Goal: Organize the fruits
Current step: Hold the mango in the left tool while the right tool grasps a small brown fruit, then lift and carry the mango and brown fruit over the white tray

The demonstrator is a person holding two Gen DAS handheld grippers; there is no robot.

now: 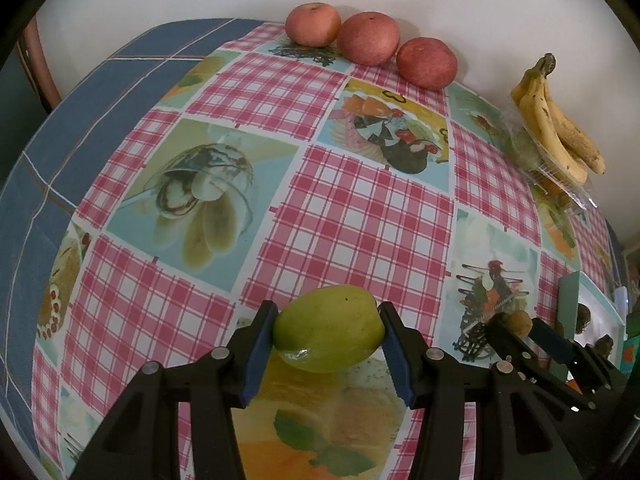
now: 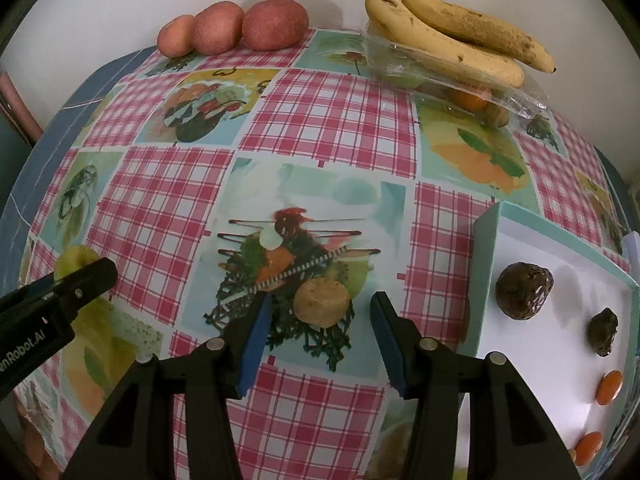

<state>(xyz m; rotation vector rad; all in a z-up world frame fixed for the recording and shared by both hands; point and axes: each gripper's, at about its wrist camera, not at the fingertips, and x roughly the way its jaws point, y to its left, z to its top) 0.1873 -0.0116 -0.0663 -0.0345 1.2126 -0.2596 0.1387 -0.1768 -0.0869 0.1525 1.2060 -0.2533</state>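
Checked tablecloth [image 1: 352,208], three apples [image 1: 368,38], two bananas [image 2: 452,36]

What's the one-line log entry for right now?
left tongs: shut on green fruit | right tongs: open around brown fruit | tray: right

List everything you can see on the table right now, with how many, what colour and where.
apples: three, red, in a row at the far edge by the wall
bananas: one bunch, yellow with brown spots, on a clear plastic package holding fruit, far right
green fruit: one, held by left gripper
small round fruit: one, tan, on tablecloth between right fingers
box: one, teal with white inside, right; holds two dark wrinkled fruits, three small orange fruits
left gripper: shut on green fruit
right gripper: open
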